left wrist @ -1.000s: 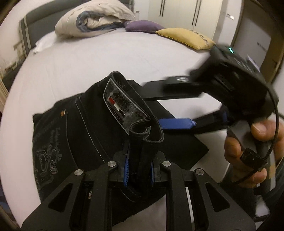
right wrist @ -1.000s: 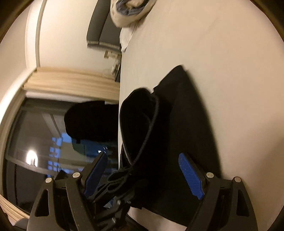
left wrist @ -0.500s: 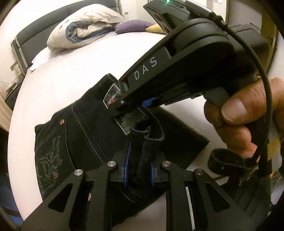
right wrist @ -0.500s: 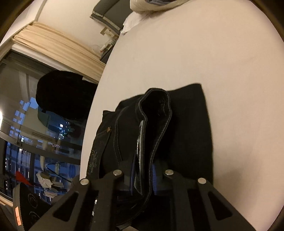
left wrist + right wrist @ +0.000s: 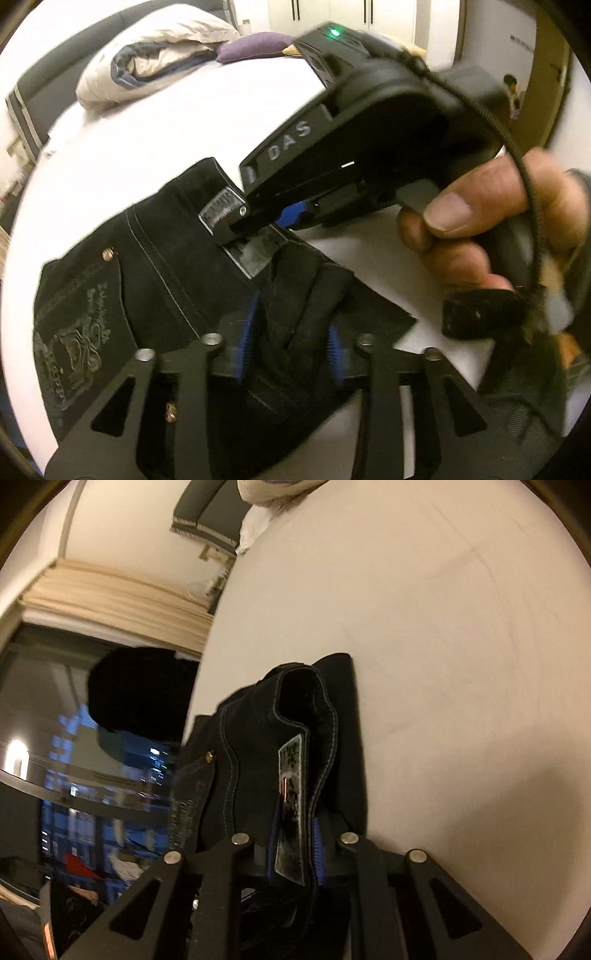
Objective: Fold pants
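Observation:
Black jeans (image 5: pixel 166 258) lie folded on the white bed (image 5: pixel 166 122), with an embroidered back pocket (image 5: pixel 74 332) at the left. My left gripper (image 5: pixel 290 332) is opening: a raised fold of waistband still stands between its blue pads, which no longer squeeze it. My right gripper (image 5: pixel 255 221), held by a hand (image 5: pixel 461 229), reaches in from the right and is shut on the waistband at the grey label (image 5: pixel 221 212). The right wrist view shows the same grip: its gripper (image 5: pixel 295 834) clamps the label strip (image 5: pixel 291 805) and the waistband of the jeans (image 5: pixel 251 746) on the bed (image 5: pixel 443 664).
A rolled duvet (image 5: pixel 155 55), a purple cushion (image 5: pixel 251 46) and a dark headboard (image 5: pixel 44 85) lie at the bed's far end. Wardrobe doors (image 5: pixel 332 14) stand behind. A dark window (image 5: pixel 74 775) under beige curtains (image 5: pixel 110 594) is beyond the bed's left edge (image 5: pixel 199 686).
The right gripper came in from the right and closed on the waistband by the label. The left gripper's pads, clamped on the waistband fold before, have moved apart.

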Motion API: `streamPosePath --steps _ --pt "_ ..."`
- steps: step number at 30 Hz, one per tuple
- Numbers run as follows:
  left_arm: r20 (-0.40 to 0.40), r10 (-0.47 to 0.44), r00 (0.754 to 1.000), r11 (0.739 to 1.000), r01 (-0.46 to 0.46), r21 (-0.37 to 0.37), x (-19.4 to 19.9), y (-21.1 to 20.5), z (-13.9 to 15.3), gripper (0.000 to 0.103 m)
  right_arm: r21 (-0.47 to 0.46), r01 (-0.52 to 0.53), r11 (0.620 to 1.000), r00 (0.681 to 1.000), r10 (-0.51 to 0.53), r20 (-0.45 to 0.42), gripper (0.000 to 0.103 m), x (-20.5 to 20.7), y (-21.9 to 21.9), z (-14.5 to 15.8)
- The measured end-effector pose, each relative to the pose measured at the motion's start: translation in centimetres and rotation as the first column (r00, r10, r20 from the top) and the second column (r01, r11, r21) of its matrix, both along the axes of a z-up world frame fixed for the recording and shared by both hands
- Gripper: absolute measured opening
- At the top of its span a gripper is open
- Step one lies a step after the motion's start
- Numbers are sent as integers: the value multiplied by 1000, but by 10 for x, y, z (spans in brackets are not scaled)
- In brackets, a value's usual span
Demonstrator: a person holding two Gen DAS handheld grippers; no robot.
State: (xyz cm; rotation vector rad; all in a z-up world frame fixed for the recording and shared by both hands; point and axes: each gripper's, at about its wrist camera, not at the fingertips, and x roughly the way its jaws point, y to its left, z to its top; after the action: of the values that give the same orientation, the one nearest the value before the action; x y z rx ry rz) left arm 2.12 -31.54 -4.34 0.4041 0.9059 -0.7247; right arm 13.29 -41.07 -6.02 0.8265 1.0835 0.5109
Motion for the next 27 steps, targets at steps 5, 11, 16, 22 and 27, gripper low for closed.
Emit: streamPosePath --steps 5,11,16,22,27 --pt "-128 21 992 978 -47 -203 -9 62 37 71 -77 105 992 994 -106 -9 50 -14 -18 20" --pt "-176 189 966 918 -237 -317 11 153 45 76 12 126 992 981 -126 145 60 -52 -7 72" --pt "-227 223 948 908 -287 -305 45 172 17 76 -14 9 1000 997 -8 80 59 -61 39 47" --pt "-167 193 967 939 -232 -255 44 173 8 76 -22 129 991 991 -129 -22 2 -78 16 11" --pt "-95 235 967 903 -253 -348 60 195 58 76 -42 120 992 986 -114 118 38 -86 32 61"
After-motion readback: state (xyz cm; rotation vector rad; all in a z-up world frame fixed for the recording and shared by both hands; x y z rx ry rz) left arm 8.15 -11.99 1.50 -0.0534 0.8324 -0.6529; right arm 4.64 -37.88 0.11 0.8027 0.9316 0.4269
